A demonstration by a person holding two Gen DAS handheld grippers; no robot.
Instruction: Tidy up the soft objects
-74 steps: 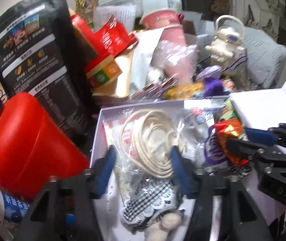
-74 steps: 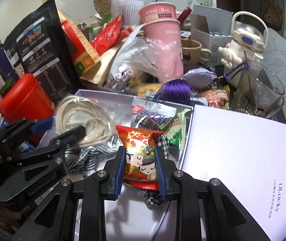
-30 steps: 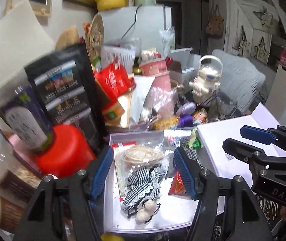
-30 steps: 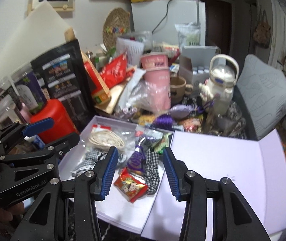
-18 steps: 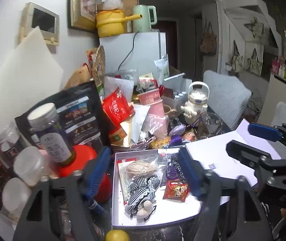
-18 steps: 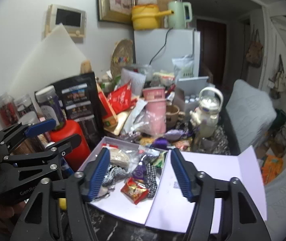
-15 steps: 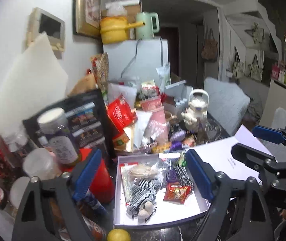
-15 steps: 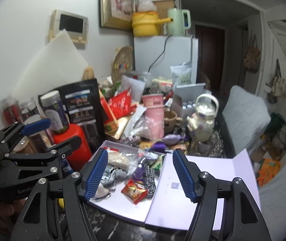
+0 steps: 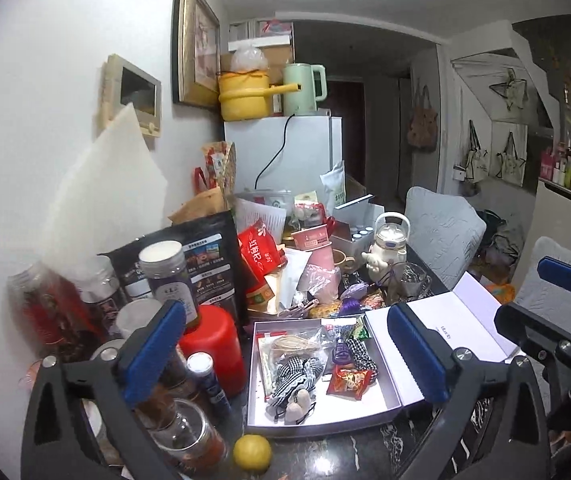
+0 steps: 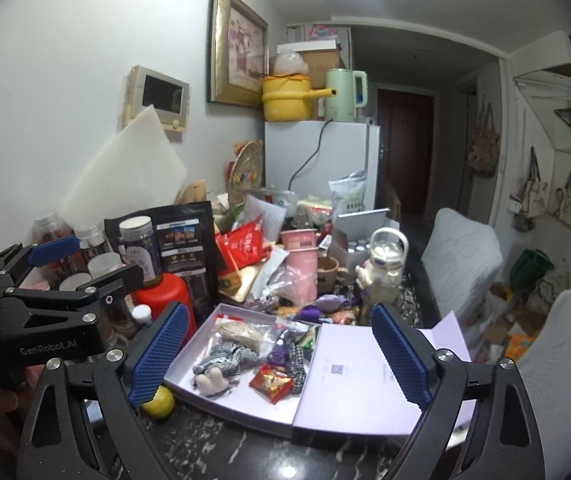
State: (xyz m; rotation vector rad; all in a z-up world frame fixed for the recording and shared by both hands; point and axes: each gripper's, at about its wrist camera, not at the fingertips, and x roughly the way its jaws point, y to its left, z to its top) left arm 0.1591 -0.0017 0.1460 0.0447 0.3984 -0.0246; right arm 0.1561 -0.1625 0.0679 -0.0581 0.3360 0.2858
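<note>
Blue-padded left gripper and right gripper both hang empty, jaws just opened wide; checked doll and red snack packet lie inside the white box.

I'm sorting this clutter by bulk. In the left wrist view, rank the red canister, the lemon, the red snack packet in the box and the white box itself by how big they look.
1. white box
2. red canister
3. red snack packet and lemon: they look about alike, and the lemon lies nearer the camera, so I won't rank them.
</note>
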